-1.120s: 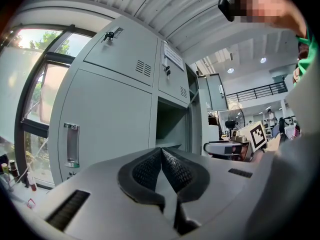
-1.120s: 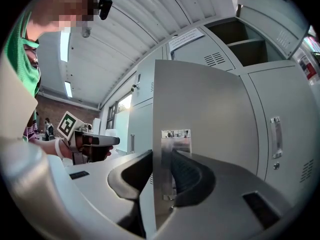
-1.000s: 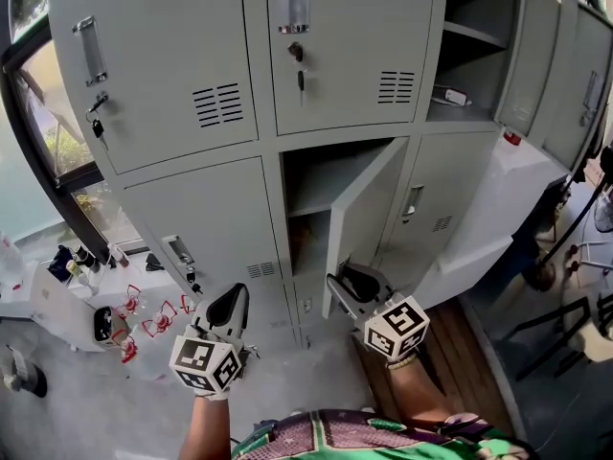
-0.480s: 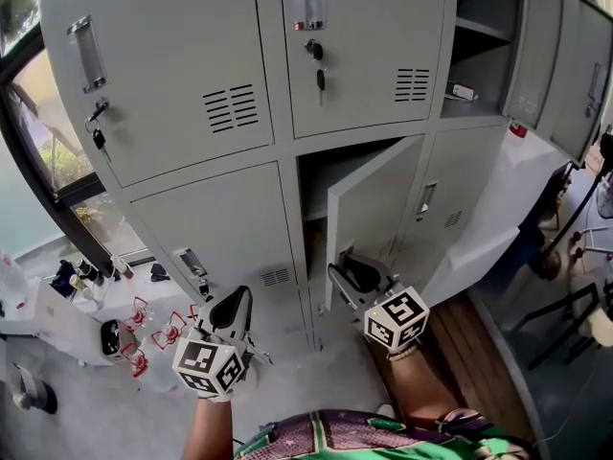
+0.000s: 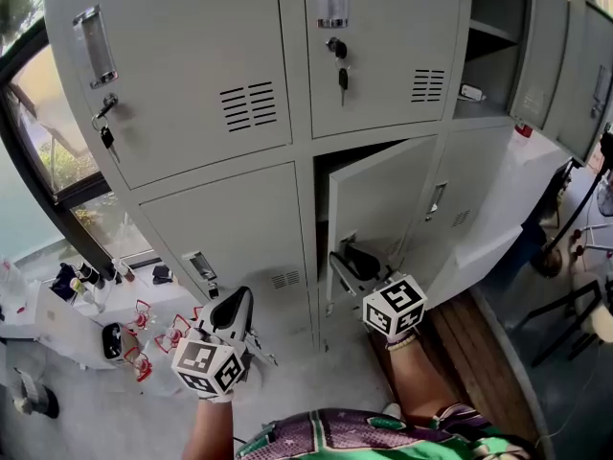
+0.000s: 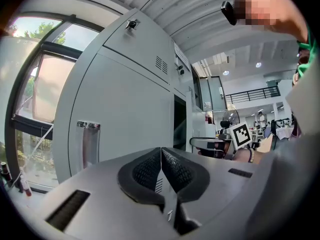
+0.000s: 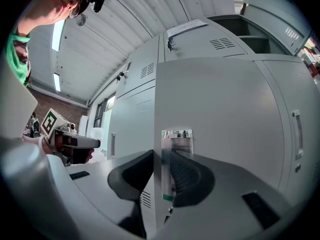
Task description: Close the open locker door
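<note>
The open locker door (image 5: 375, 207) is grey, in the lower middle row, and stands partly ajar. My right gripper (image 5: 347, 257) is at the door's lower free edge. In the right gripper view the door's edge (image 7: 156, 134) runs between the jaws of that gripper (image 7: 161, 156), one pad on each side, close to the door's handle (image 7: 176, 146). My left gripper (image 5: 233, 305) hangs low in front of the lower left locker door (image 5: 239, 228), shut and empty (image 6: 161, 151).
Keys hang in the locks of the upper doors (image 5: 342, 75) (image 5: 105, 134). An upper locker (image 5: 488, 36) at the right stands open. Small red-wire items (image 5: 158, 335) and bottles lie on the floor at the left by a window. A wooden strip (image 5: 460, 338) runs at the right.
The open door has swung further toward its frame, and the dark gap beside it has narrowed. My right gripper has gone along with the door's edge. The left gripper stays shut.
</note>
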{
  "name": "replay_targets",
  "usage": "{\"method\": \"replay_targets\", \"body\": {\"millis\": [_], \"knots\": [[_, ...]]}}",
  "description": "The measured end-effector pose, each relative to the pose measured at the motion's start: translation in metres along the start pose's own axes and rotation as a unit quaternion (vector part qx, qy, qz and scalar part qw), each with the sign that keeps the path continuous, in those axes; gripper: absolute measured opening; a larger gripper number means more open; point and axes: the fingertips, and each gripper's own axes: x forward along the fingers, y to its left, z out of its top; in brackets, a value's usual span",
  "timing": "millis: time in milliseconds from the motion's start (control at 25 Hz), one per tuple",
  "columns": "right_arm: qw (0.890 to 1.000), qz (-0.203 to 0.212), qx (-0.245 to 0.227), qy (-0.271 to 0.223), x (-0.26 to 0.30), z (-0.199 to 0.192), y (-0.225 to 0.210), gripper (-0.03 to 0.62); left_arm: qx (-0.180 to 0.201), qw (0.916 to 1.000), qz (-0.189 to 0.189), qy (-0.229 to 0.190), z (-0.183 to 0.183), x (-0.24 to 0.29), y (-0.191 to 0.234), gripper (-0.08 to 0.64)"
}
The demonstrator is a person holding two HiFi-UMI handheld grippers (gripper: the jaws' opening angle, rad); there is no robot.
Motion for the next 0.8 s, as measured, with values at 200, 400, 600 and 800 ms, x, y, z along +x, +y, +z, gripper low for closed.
{"method": "replay_targets", "body": {"millis": [200, 400, 600, 800], "knots": [[1.0, -0.003, 0.004, 0.004, 0.011, -0.001, -0.002, 0.109, -0.003, 1.0, -0.002, 0.0, -0.003, -0.002, 0.006, 0.023], [1.0, -0.006, -0.005, 0.012, 0.023, 0.0, -0.006, 0.112, -0.003, 1.0, -0.005, 0.0, -0.003, -0.003, 0.009, 0.023], [1.0, -0.007, -0.001, 0.012, 0.031, -0.001, -0.009, 0.114, -0.002, 1.0, -0.005, -0.001, -0.002, -0.004, 0.012, 0.023], [1.0, -0.006, 0.012, 0.01, 0.04, -0.001, -0.014, 0.112, -0.002, 1.0, -0.006, 0.003, -0.005, -0.002, 0.014, 0.023]]}}
